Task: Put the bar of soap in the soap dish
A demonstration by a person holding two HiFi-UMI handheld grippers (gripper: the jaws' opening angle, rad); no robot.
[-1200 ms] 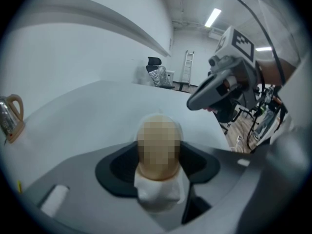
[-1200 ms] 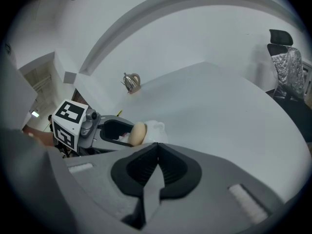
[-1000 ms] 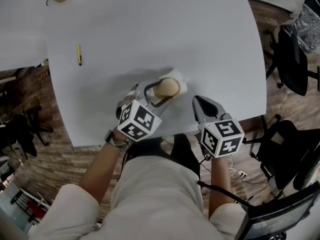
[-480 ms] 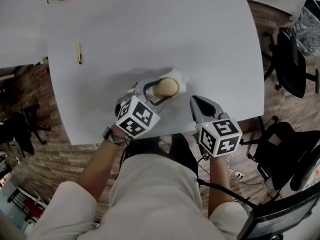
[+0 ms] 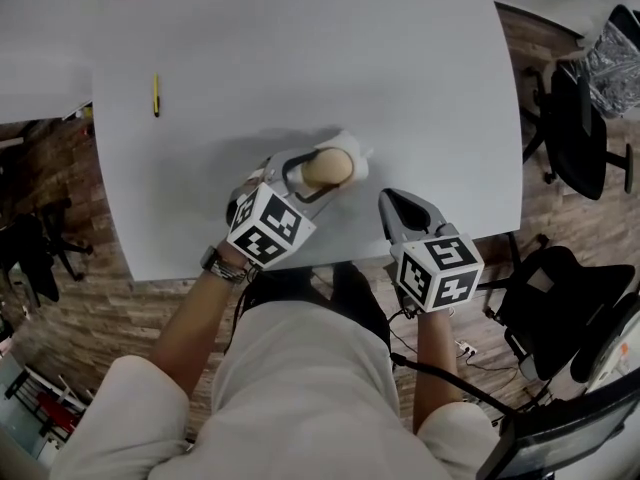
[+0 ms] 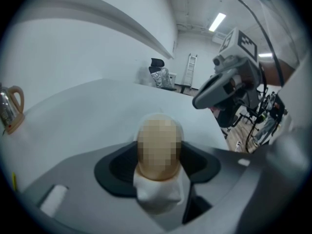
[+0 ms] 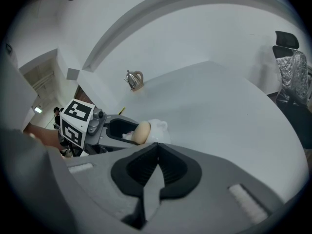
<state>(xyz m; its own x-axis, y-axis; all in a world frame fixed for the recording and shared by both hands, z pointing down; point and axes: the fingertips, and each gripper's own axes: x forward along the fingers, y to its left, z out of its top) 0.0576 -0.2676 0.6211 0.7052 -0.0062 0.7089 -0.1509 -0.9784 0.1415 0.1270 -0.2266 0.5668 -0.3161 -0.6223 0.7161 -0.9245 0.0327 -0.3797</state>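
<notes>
A tan, oval bar of soap (image 5: pixel 327 166) stands on end against a small white soap dish (image 5: pixel 357 158) near the front edge of the white table (image 5: pixel 300 58). My left gripper (image 5: pixel 315 175) reaches in from the near left, its jaws shut on the soap's two sides. In the left gripper view the soap (image 6: pixel 158 147) fills the gap, with the dish (image 6: pixel 158 195) just below it. My right gripper (image 5: pixel 398 206) hovers over the table edge to the right, shut and empty. The right gripper view shows its jaws (image 7: pixel 155 172) meeting, with the soap (image 7: pixel 143 131) and dish (image 7: pixel 159 127) beyond.
A yellow pen (image 5: pixel 156 95) lies at the table's far left. A small metal kettle on a round coaster (image 7: pixel 134 79) stands at the far corner. Black office chairs (image 5: pixel 585 118) stand on the wooden floor to the right. The table's front edge runs right under both grippers.
</notes>
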